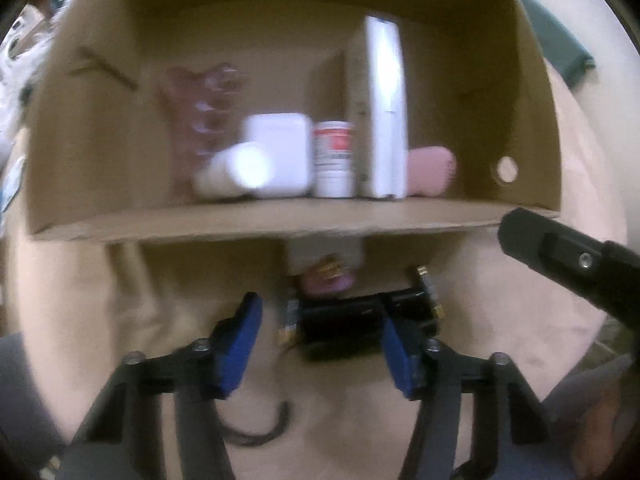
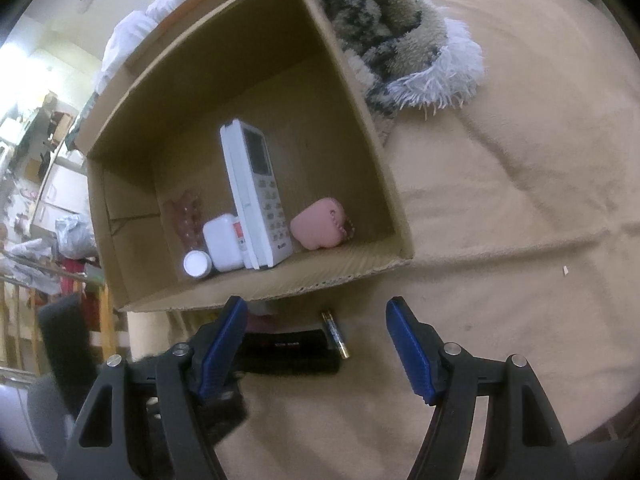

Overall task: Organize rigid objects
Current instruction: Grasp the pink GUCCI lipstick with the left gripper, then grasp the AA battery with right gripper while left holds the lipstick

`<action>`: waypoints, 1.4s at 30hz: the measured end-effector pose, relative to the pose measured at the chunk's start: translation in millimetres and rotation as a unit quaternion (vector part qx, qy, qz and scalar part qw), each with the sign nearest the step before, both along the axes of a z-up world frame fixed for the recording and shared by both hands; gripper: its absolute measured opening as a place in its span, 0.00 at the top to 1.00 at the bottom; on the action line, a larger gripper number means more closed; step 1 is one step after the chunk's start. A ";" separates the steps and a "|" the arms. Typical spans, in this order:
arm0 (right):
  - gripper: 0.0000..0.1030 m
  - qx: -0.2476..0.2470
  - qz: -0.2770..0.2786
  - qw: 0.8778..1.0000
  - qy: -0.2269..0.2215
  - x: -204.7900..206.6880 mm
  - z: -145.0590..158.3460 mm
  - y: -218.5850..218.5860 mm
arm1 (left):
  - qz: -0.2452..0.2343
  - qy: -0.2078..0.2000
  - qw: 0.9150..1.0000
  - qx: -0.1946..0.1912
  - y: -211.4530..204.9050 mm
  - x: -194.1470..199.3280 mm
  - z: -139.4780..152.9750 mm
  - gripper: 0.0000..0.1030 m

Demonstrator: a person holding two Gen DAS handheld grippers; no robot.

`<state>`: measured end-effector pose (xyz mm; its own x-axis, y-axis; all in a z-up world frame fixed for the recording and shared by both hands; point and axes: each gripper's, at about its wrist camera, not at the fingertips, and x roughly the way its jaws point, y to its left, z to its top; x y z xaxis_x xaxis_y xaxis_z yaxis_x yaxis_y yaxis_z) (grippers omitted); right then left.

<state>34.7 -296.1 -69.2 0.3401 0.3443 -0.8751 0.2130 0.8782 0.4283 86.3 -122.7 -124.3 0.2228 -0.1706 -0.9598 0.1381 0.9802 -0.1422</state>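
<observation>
While your left gripper (image 1: 320, 344) stands half-wide around the black case (image 1: 340, 328) (long axis crosswise), your right gripper (image 2: 316, 344) hangs wide, empty.

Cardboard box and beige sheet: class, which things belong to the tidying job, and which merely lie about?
Job: cardboard box; white remote; pink pouch; white bottle; black case; battery; left gripper.

Lying about: fringed rug; white cloth.
</observation>
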 end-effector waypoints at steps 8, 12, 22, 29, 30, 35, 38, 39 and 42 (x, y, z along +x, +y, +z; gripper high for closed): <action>0.26 0.015 -0.008 1.000 -0.002 1.4 2.9 -9.8 | 0.010 -0.006 1.000 0.011 -5.5 10.3 -14.4 0.76; 0.26 0.017 -0.003 1.000 -0.004 3.1 4.3 -7.3 | 0.016 -0.003 1.000 -0.022 1.0 11.0 -14.1 0.78; 0.27 0.030 0.002 0.999 0.018 7.1 -8.1 -8.0 | 0.007 -0.027 1.000 -0.003 39.6 1.0 40.4 0.78; 0.27 0.040 0.009 0.999 0.016 9.1 -13.1 -4.6 | 0.021 -0.027 0.999 0.016 82.3 -5.5 63.6 0.78; 0.27 0.035 0.012 0.999 0.016 7.6 -12.5 -3.2 | 0.023 -0.029 0.999 0.021 79.9 -6.4 64.5 0.78; 0.28 0.011 0.041 0.999 0.024 5.7 -16.6 11.1 | 0.051 -0.023 0.998 0.027 104.7 -12.9 56.1 0.78; 0.54 -0.017 0.064 0.996 0.059 13.2 -34.3 21.7 | 0.061 -0.020 0.998 0.020 104.5 -7.9 50.7 0.78; 0.59 -0.024 0.069 0.995 0.071 15.8 -41.2 24.5 | 0.061 -0.022 0.998 0.018 103.8 -6.9 53.0 0.78; 0.65 -0.041 0.082 0.992 0.088 21.6 -54.1 32.3 | 0.055 -0.031 0.998 0.016 99.8 -4.4 59.3 0.78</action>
<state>56.3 -263.8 -123.4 0.1239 0.3085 -0.9431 0.1295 0.9373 0.3236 81.9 -22.9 -65.0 0.2986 -0.1104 -0.9480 0.0361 0.9939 -0.1044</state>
